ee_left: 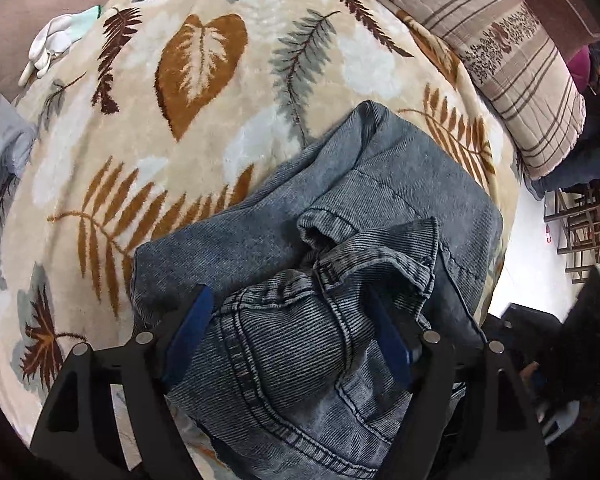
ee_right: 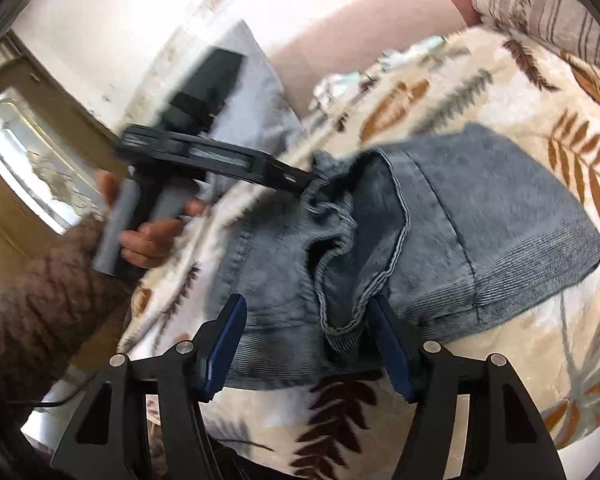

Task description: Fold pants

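Grey-blue denim pants [ee_left: 340, 240] lying bunched and partly folded on a beige leaf-patterned blanket [ee_left: 148, 128], toward the bed's near edge. Left gripper [ee_left: 290, 332] down over the pants, jaws wide, a rounded hump of seamed denim sitting between the blue pads [ee_left: 192, 332]; cloth touching or just beside both pads, no pinch visible. Waistband end with stitched hem [ee_left: 424, 248] rumpled just beyond the fingertips, a flatter folded panel further out. In right wrist view, right gripper [ee_right: 306, 346] also with jaws wide, hovering over the near edge of the pants [ee_right: 440, 216], a twisted hem ridge [ee_right: 364, 292] running between the pads without being clamped. Same view shows the left gripper [ee_right: 300, 180] from the side, motion-blurred, its tip at the crumpled top of the denim, held by a bare hand [ee_right: 148, 236] with a brown knitted sleeve [ee_right: 48, 300]. White gloves [ee_left: 60, 44] lying at the blanket's far corner, well apart from the pants. Striped pillow [ee_left: 512, 60] along the far right side of the blanket. Pale grey-blue cloth [ee_right: 256, 96] at the blanket's other edge.
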The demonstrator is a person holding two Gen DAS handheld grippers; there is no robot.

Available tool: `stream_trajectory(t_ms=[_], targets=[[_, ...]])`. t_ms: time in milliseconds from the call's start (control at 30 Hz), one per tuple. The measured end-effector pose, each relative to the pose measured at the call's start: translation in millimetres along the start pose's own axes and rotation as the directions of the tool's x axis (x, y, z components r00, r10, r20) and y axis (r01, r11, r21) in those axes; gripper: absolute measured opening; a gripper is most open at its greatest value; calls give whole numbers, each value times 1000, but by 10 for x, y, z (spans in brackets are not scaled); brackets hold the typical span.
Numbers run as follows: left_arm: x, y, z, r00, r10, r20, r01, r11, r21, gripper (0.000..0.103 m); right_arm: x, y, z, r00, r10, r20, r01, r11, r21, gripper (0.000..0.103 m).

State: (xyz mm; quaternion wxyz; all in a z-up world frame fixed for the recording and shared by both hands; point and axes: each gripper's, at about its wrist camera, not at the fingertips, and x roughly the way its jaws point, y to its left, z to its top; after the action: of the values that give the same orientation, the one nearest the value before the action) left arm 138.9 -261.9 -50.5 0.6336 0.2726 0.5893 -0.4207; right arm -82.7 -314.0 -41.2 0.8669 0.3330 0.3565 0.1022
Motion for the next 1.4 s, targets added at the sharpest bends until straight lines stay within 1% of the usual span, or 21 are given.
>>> stream_trajectory(t_ms=[100, 167, 200, 233, 267, 367, 400, 433, 567, 667, 733, 867, 967, 1067, 1133, 1167, 1233, 1267, 1300, 1333, 1400], targets=[[37, -144, -23, 999, 51, 3, -51, 997, 63, 83, 112, -95, -32, 1000, 12, -20, -10, 998, 60, 65], [50, -185, -53, 996, 87, 36, -90, 994, 69, 81, 141, -86, -12, 1000, 0, -10, 1, 998, 67, 51], [46, -195, -77, 993, 102, 58, -105, 993, 53, 73, 183, -65, 22, 999, -21, -29, 23, 998, 62, 22], [33, -208, -111, 990, 119, 78, -123, 992, 38, 67, 238, -50, 58, 998, -28, -62, 32, 998, 53, 14], [12, -224, -146, 987, 131, 95, -134, 991, 27, 53, 252, -42, 85, 997, -28, -77, 32, 998, 53, 14], [-150, -272, -221, 979, 134, 154, -132, 991, -24, 38, 71, -26, 155, 999, 38, -36, -36, 997, 68, 14], [-230, -296, -230, 977, 124, 173, -118, 992, -42, 21, -9, -27, 180, 998, 57, -19, -56, 996, 68, 14], [-322, -327, -215, 979, 73, 189, -64, 997, -54, 12, -102, -29, 212, 997, 72, 1, -72, 995, 68, 13], [-659, -612, 28, 957, 57, 286, -36, 996, -79, 14, -507, -146, 370, 990, 85, 111, -95, 992, 83, 13], [-586, -799, 276, 951, 64, 302, -36, 995, -96, 16, -757, -380, 493, 981, 55, 185, -79, 989, 124, 13], [-359, -871, 480, 958, 90, 272, -52, 988, -144, 18, -836, -603, 535, 980, 10, 199, -43, 986, 162, 13], [149, -892, 677, 970, 158, 183, -106, 958, -265, 30, -624, -1106, 524, 986, -113, 126, 79, 966, 244, 13], [240, -941, 686, 968, 196, 157, -144, 945, -295, 32, -398, -1361, 424, 991, -132, 19, 122, 950, 287, 14], [-52, -935, 605, 978, 137, 158, -80, 943, -324, 32, -575, -1378, 425, 995, -85, 47, 68, 954, 293, 25], [-399, -836, 444, 970, 79, 229, 11, 929, -370, 33, -761, -1378, 495, 991, -92, 95, 61, 957, 285, 47], [-547, -786, 361, 962, 79, 263, 31, 921, -389, 41, -869, -1395, 552, 987, -92, 131, 52, 958, 282, 53], [-845, -629, 110, 935, 130, 331, 32, 896, -443, 66, -950, -1426, 685, 982, -91, 169, 40, 959, 282, 68], [-925, -550, -19, 920, 176, 349, 13, 879, -477, 74, -920, -1429, 792, 984, -75, 164, 28, 961, 275, 71], [-967, -465, -179, 907, 221, 357, -7, 858, -514, 74, -849, -1423, 887, 987, -55, 150, 14, 964, 264, 74], [-939, -368, -332, 909, 243, 339, -17, 834, -552, 74, -728, -1400, 1016, 991, -43, 123, 12, 969, 248, 74], [-775, -188, -585, 931, 204, 303, 27, 787, -616, 74, -505, -1374, 1178, 996, -24, 87, 5, 975, 221, 74]])
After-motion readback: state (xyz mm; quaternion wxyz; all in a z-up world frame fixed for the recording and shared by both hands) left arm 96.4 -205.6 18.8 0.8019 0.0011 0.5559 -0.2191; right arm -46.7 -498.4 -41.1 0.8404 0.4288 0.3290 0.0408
